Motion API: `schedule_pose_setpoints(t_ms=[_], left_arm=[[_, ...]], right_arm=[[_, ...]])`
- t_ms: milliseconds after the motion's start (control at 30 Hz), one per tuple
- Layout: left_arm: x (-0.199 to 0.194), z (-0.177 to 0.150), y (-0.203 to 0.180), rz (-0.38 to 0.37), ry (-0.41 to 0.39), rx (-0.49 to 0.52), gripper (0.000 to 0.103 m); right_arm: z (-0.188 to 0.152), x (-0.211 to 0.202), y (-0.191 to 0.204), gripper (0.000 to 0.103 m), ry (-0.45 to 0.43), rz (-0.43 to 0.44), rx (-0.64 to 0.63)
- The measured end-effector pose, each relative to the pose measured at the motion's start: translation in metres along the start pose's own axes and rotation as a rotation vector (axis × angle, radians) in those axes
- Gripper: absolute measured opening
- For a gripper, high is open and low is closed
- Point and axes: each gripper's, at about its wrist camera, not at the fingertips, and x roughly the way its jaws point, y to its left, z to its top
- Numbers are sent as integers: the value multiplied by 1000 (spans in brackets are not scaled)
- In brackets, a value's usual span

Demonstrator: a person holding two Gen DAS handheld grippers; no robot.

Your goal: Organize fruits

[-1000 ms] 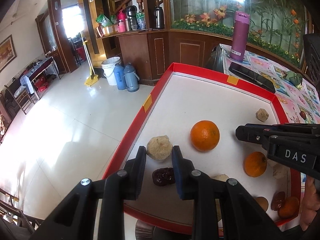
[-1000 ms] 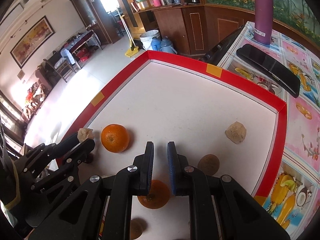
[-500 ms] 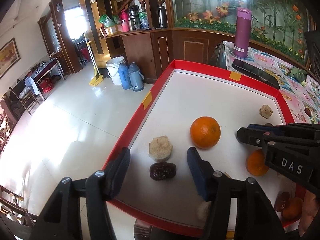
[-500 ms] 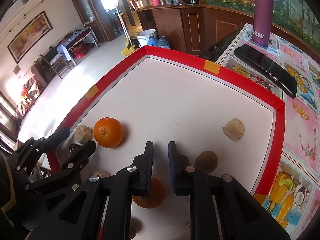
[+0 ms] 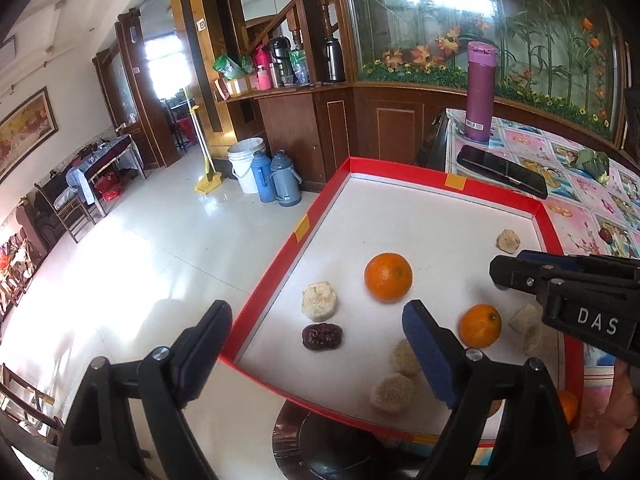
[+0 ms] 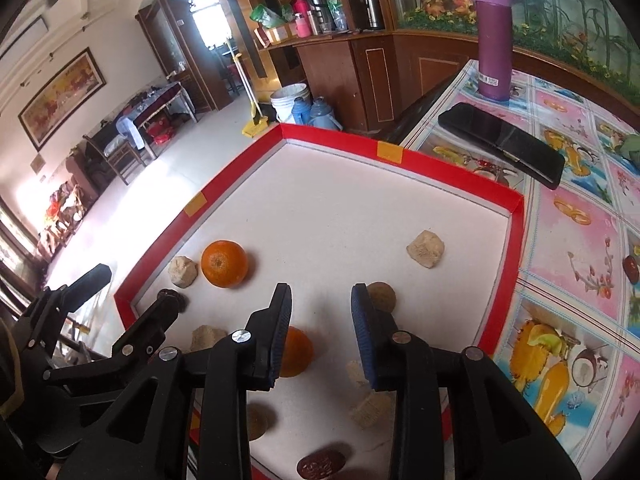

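Note:
A white tray with a red rim (image 5: 276,280) (image 6: 516,216) holds fruits. A large orange (image 5: 388,277) (image 6: 224,263) sits mid-tray. A smaller orange (image 5: 480,325) (image 6: 295,351) lies nearer. A dark red date (image 5: 321,336) lies by the left rim, next to a pale beige lump (image 5: 319,300). Several more beige lumps lie scattered. My left gripper (image 5: 316,338) is open wide and empty, above the date. My right gripper (image 6: 320,322) is open and empty, over the tray beside the smaller orange; it also shows in the left wrist view (image 5: 560,292).
A purple bottle (image 6: 493,38) and a black phone (image 6: 502,144) rest on the patterned tablecloth (image 6: 580,240) beyond the tray. A loose date (image 6: 631,269) lies on the cloth. The tray's left side overhangs the tiled floor (image 5: 140,260). Another date (image 6: 320,465) lies near the front rim.
My left gripper opened wide, let go of the date and drew back. My right gripper opened from nearly shut. Both pulled back a little from the tray.

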Motion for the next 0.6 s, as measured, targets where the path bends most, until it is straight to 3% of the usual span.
schedule_pose_setpoints(t_ms=[167, 300, 467, 600], left_arm=[[-29, 2, -4, 32, -60, -6, 102], [-48, 3, -4, 42, -85, -36, 103], [-68, 4, -11, 129, -114, -35, 103], [-85, 5, -10, 128, -134, -74, 103]], right_arm=[[-7, -36, -8, 31, -80, -9, 14], [-17, -65, -14, 34, -145, -15, 16], [-29, -92, -17, 44, -217, -4, 1], [-41, -110, -19, 58, -283, -13, -14]])
